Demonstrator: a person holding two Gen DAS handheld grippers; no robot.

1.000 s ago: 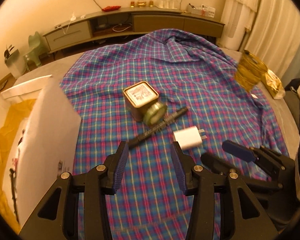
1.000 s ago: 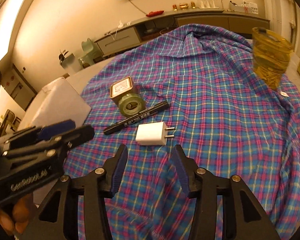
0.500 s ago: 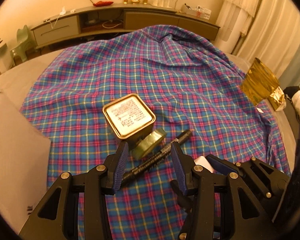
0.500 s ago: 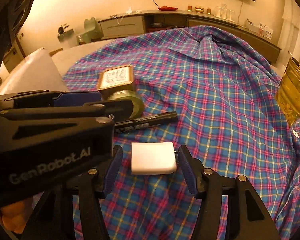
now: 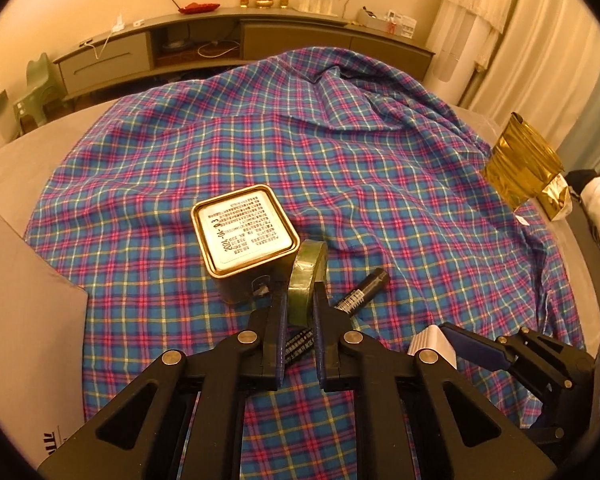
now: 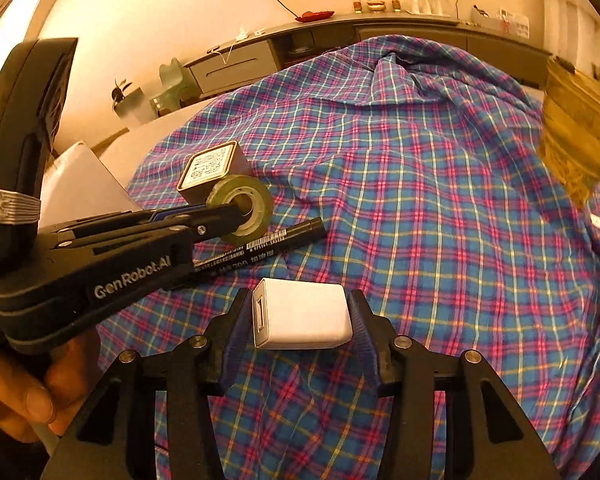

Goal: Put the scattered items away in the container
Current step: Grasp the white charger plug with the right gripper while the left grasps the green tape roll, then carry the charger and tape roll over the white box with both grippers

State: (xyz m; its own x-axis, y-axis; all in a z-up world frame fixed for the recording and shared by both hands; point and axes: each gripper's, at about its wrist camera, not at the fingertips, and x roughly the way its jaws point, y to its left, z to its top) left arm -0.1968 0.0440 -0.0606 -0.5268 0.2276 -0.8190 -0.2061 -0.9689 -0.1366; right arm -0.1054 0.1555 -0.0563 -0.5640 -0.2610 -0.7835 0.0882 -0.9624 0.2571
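Observation:
My left gripper is shut on a green tape roll that leans against a square gold tin on the plaid cloth. The same roll shows in the right wrist view, pinched by the left gripper. My right gripper is shut on a white charger block, which also shows in the left wrist view. A black marker lies under and between both grippers, seen also in the right wrist view.
A white box wall stands at the left edge of the cloth. A gold foil bag sits at the right. The blue-pink plaid cloth covers the bed; a low cabinet lines the far wall.
My left gripper moved forward and closed on the tape roll. My right gripper closed on the white charger block, which was between open jaws before.

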